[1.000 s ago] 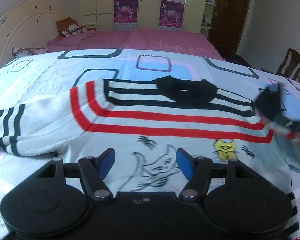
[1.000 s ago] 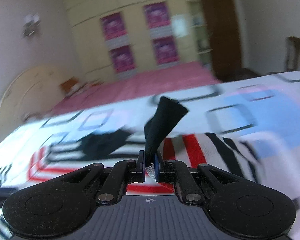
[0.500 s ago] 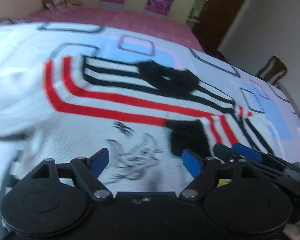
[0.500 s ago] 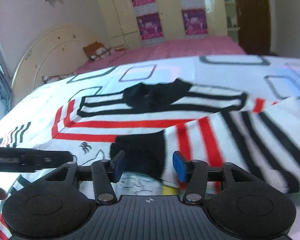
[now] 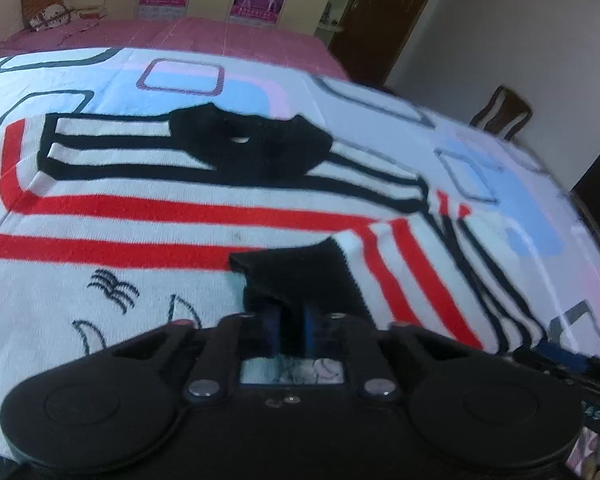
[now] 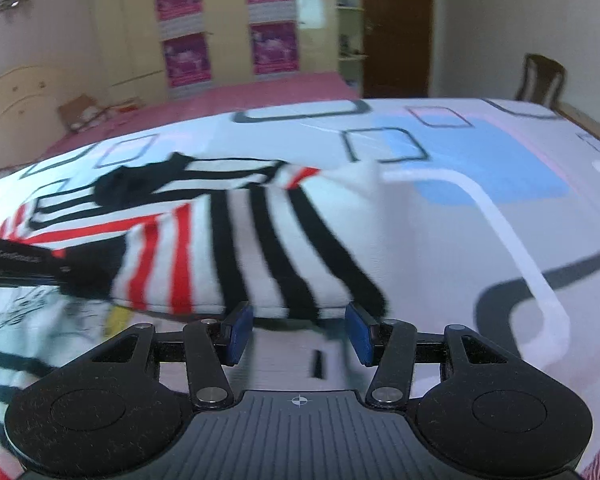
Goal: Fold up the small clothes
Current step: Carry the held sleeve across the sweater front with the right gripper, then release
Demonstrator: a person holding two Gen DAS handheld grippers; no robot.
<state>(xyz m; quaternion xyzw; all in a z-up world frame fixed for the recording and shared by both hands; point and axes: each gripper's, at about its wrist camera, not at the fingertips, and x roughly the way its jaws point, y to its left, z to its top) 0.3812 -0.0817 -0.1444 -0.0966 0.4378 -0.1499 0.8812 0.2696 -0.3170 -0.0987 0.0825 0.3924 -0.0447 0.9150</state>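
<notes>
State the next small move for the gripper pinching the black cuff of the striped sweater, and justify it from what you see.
Probably release. The left hand-held gripper is shut on the black knitted cuff, and the red-and-black striped sleeve already lies folded across the white knitted sweater's chest. The right hand-held gripper is open beside the fold, so opening and backing off seems next.

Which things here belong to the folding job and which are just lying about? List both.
In the job:
- striped sweater
- its black cuff, pinched in the left tongs
- right tongs, open by the folded sleeve

Lying about:
- patterned bedsheet
- cushion
- wooden chair
- posters
</notes>
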